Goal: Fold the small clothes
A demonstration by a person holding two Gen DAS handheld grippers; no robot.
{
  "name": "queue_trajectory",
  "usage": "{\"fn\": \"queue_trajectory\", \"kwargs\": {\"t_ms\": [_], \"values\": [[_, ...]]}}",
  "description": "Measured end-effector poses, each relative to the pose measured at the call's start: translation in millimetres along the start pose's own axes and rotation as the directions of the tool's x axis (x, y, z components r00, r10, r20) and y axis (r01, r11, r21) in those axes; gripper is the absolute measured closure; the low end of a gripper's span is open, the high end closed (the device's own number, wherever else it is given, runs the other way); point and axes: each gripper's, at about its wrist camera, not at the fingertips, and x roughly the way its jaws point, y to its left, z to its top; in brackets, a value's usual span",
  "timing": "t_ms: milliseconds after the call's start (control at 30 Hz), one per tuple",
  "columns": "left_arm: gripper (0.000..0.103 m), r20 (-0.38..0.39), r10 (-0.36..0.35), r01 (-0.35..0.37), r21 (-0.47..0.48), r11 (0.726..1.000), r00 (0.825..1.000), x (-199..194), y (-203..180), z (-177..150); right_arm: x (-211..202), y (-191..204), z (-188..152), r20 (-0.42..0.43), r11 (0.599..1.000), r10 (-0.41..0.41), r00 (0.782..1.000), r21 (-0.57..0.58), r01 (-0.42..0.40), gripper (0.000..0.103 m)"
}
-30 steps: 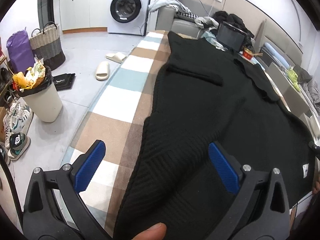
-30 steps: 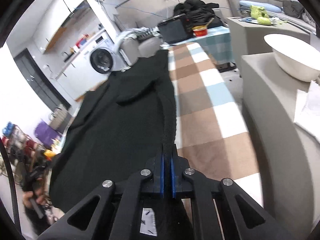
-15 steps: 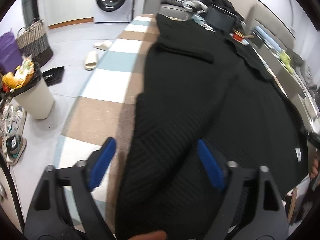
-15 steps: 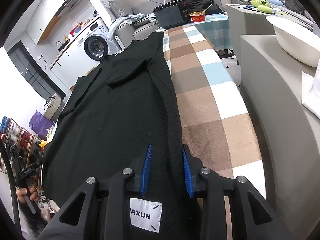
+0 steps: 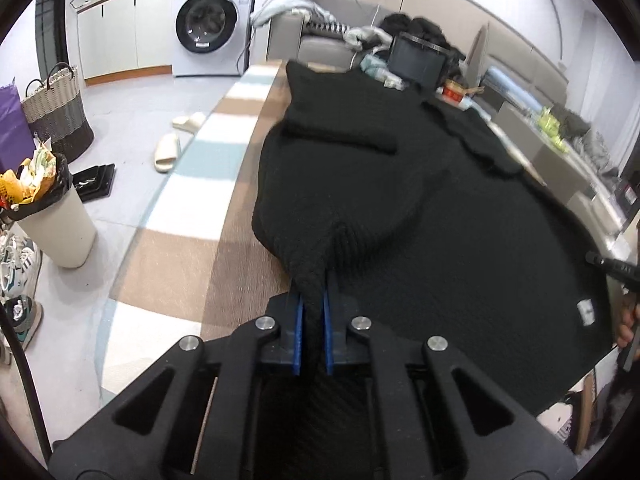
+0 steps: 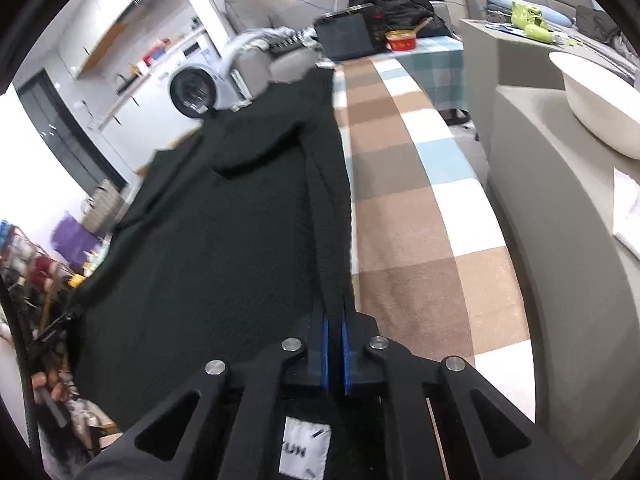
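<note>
A: Step in hand, judged: the near hem of the black knit sweater [image 5: 400, 200] is gripped at both corners, ready for the first fold. The sweater is spread flat along the checked blanket [image 5: 192, 216] covering the worktop.

B: Left hand-held gripper [image 5: 312, 328] has just been closing; a bunched ridge of knit is now pinched between its blue pads. Right hand-held gripper [image 6: 335, 356] likewise just closed, clamped on the hem's folded edge above the white label [image 6: 306, 450].

A: Next move, presumably: both corners to be lifted together and carried toward the collar, kept level.

B: Noted beyond the far end: a dark tablet [image 6: 346, 36] and a red bowl [image 6: 401, 41]. Neither is in the fold's path.
</note>
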Motion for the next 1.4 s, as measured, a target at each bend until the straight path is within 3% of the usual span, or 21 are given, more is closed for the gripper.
{"fn": "queue_trajectory", "kwargs": {"t_ms": [100, 233, 333, 433, 533, 667, 733, 800, 867, 900, 967, 1000, 1200, 1233, 1267, 1333, 1367, 1400], "values": [[0.098, 0.049, -0.013, 0.014, -0.007, 1.0, 0.999, -17, 0, 8, -24, -8, 2, 0.054, 0.995, 0.089, 0.995, 0.048, -0.092, 0.099], [0.098, 0.101, -0.043, 0.046, -0.021, 0.999, 0.994, -36, 0, 19, -49, -12, 9, 0.161, 0.967, 0.224, 0.961, 0.085, -0.239, 0.099], [0.098, 0.146, -0.042, 0.046, -0.026, 0.999, 0.988, -44, 1, 31, -59, -7, 16, 0.24, 0.957, 0.254, 0.937, 0.081, -0.28, 0.099], [0.098, 0.167, -0.029, 0.037, -0.042, 0.998, 0.985, -43, 9, 46, -60, -2, 26, 0.29, 0.96, 0.231, 0.929, 0.084, -0.266, 0.099], [0.098, 0.174, -0.016, 0.026, -0.058, 0.998, 0.985, -33, 19, 61, -52, -3, 41, 0.305, 0.974, 0.168, 0.937, 0.097, -0.206, 0.099], [0.098, 0.147, -0.01, 0.021, -0.078, 0.997, 0.989, -4, 27, 77, -26, -4, 61, 0.274, 0.977, 0.14, 0.951, 0.115, -0.177, 0.098], [0.097, 0.105, 0.008, 0.0, -0.08, 0.997, 0.994, 20, 28, 83, -9, 0, 66, 0.228, 0.988, 0.087, 0.97, 0.103, -0.112, 0.098], [0.094, 0.057, 0.03, -0.024, -0.09, 0.996, 0.998, 41, 30, 85, 9, -1, 70, 0.184, 0.995, 0.025, 0.983, 0.095, -0.043, 0.091], [0.083, 0.018, 0.059, -0.057, -0.097, 0.994, 0.998, 56, 33, 85, 22, -5, 70, 0.108, 0.996, -0.02, 0.994, 0.089, 0.01, 0.085], [0.071, 0.009, 0.079, -0.077, -0.1, 0.992, 0.997, 62, 35, 84, 24, -8, 68, 0.093, 0.996, -0.033, 0.995, 0.085, 0.025, 0.082], [0.058, 0.002, 0.1, -0.099, -0.117, 0.988, 0.995, 69, 41, 84, 22, -20, 63, 0.102, 0.994, -0.065, 0.993, 0.094, 0.055, 0.047], [0.055, 0.001, 0.091, -0.09, -0.129, 0.987, 0.996, 73, 45, 85, 23, -24, 62, 0.106, 0.993, -0.073, 0.992, 0.103, 0.062, 0.045], [0.054, -0.015, 0.046, -0.048, -0.127, 0.991, 0.999, 109, 43, 99, 47, -36, 66, 0.051, 0.991, 0.017, 0.999, 0.134, -0.023, 0.046], [0.057, -0.025, 0.038, -0.041, -0.129, 0.991, 0.999, 116, 41, 100, 52, -33, 68, 0.041, 0.991, 0.028, 0.999, 0.128, -0.033, 0.05], [0.061, -0.037, 0.021, -0.025, -0.129, 0.991, 0.999, 123, 38, 102, 57, -30, 69, 0.028, 0.991, 0.035, 0.999, 0.125, -0.038, 0.059], [0.085, -0.054, -0.011, 0.005, -0.109, 0.994, 0.998, 132, 32, 102, 66, -21, 71, 0.003, 0.994, 0.039, 0.999, 0.099, -0.039, 0.07], [0.089, -0.064, -0.013, 0.007, -0.087, 0.996, 0.998, 136, 27, 101, 68, -16, 71, -0.006, 0.997, 0.032, 0.999, 0.077, -0.031, 0.08], [0.093, -0.077, -0.007, 0.003, -0.053, 0.999, 0.997, 139, 21, 98, 70, -12, 70, -0.015, 0.998, 0.033, 0.999, 0.058, -0.032, 0.082]]}}
